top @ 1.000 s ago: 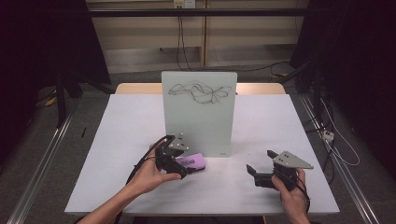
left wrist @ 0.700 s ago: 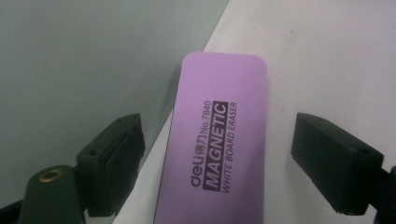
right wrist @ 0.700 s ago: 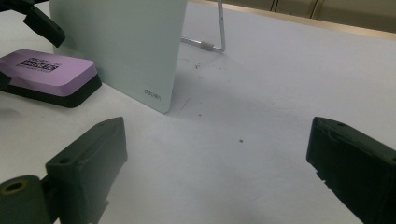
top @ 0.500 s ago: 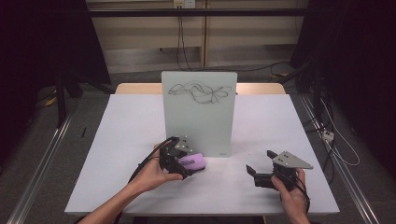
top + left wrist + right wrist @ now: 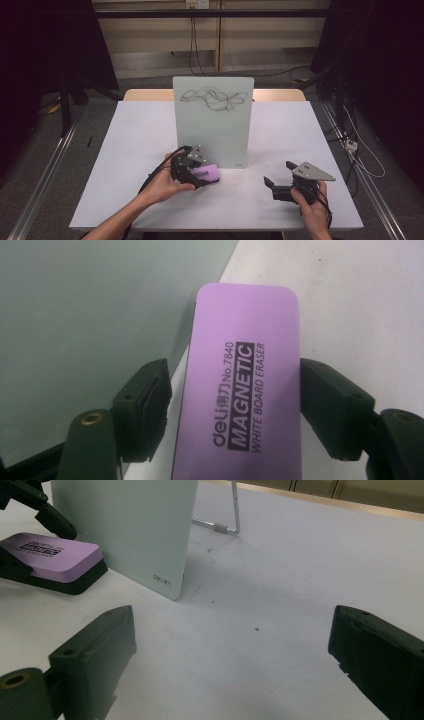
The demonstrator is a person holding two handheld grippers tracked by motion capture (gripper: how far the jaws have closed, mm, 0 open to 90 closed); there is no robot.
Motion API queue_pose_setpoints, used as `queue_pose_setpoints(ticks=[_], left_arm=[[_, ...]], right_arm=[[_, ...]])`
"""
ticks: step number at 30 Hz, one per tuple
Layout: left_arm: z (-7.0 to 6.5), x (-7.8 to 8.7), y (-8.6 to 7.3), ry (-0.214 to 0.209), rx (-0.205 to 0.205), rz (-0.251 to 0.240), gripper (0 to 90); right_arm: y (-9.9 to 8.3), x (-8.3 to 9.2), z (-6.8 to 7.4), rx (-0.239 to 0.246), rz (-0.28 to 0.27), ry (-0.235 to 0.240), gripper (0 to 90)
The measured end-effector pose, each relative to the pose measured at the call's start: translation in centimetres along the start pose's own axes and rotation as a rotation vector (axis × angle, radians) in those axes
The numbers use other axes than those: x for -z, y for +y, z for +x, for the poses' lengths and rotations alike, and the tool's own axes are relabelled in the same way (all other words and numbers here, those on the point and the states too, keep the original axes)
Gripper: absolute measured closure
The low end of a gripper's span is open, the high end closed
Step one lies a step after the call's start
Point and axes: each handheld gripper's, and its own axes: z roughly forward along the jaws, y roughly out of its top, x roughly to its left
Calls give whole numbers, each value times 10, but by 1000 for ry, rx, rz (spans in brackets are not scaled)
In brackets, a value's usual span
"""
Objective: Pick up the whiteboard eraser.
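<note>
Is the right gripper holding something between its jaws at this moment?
No, the right gripper has its jaws wide apart with only bare table between them; the purple eraser lies farther off.

I'm looking at a lab-style recording bay: one white table (image 5: 140, 150) on grey floor, dark curtains (image 5: 45, 45) hanging left and right, cables (image 5: 192, 35) down the far wall, metal floor rails (image 5: 45, 185) alongside.

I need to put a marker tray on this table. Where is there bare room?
Bare table lies left of the whiteboard, and right of it up to the far edge. Crowded: the board's foot, where the left tongs meet the purple eraser, and around the right tongs.
</note>
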Motion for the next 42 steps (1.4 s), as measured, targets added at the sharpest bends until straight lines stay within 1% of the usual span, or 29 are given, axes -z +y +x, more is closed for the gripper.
queue_pose_setpoints(ticks=[2,4,5,6,8,11,12,16,18,19,20,21,23,24,25,26,27,28,29,31,32,34,36,37,39,40,41,42], left_arm=[[-1,-1,0,-10,4,8,335],[-2,-2,1,-21,-11,24,347],[-3,-2,1,-4,-11,22,377],[-3,-2,1,1,-9,20,377],[-4,-2,1,6,-25,33,391],[-4,-2,2,8,-25,34,396],[-3,-2,2,10,-41,44,397],[-3,-1,2,9,-39,44,400],[-4,-1,1,4,-23,38,402],[-4,-1,1,9,-31,40,402],[-5,0,1,3,-15,23,403],[-4,1,1,-3,-14,19,403],[-4,4,1,6,-18,9,403],[-4,6,1,4,-12,3,404],[-5,9,1,33,-13,24,404],[-4,8,0,1,-3,-14,404],[-4,9,0,3,0,-18,404],[-4,10,0,-4,7,-29,404],[-3,12,0,-17,4,-24,404],[-4,14,-1,-21,13,-44,404],[-4,15,-1,-20,9,-45,404],[-3,19,-1,-33,13,-60,404],[-4,21,-2,-34,23,-86,404],[-3,23,-2,-32,21,-79,404],[-2,24,-3,-38,30,-100,404],[-2,24,-4,-45,41,-126,405],[-2,24,-5,-40,47,-126,405],[-2,23,-6,-54,65,-144,404]], right_arm=[[0,0,0,2,0,0,52],[0,-1,0,4,0,0,52],[0,0,0,4,-1,0,52],[0,0,0,4,-1,0,52],[0,0,0,4,-1,0,51],[0,-1,0,4,1,0,52],[0,-1,0,3,1,0,52],[0,-1,0,3,1,0,51],[0,0,0,2,2,1,52],[0,0,0,1,1,0,52],[0,0,0,1,1,0,52],[0,0,0,1,1,-1,52],[0,0,0,1,1,0,52],[0,0,0,1,2,0,51],[0,0,0,1,3,0,51],[0,0,0,1,2,-1,50],[0,0,-1,1,3,-2,50],[0,0,-1,-3,1,-3,50],[-1,0,-2,-9,-1,-9,49],[-1,1,-4,-15,-4,-14,48],[-1,1,-5,-18,-4,-14,48],[-1,1,-5,-20,-4,-13,48],[-1,0,-4,-14,-3,-11,48],[0,0,-4,-17,-5,-8,48],[0,-1,-4,-21,-3,-6,47],[0,-3,-4,-19,1,-7,47],[0,-3,-4,-19,1,-7,47],[0,-3,-4,-20,1,-7,47]])
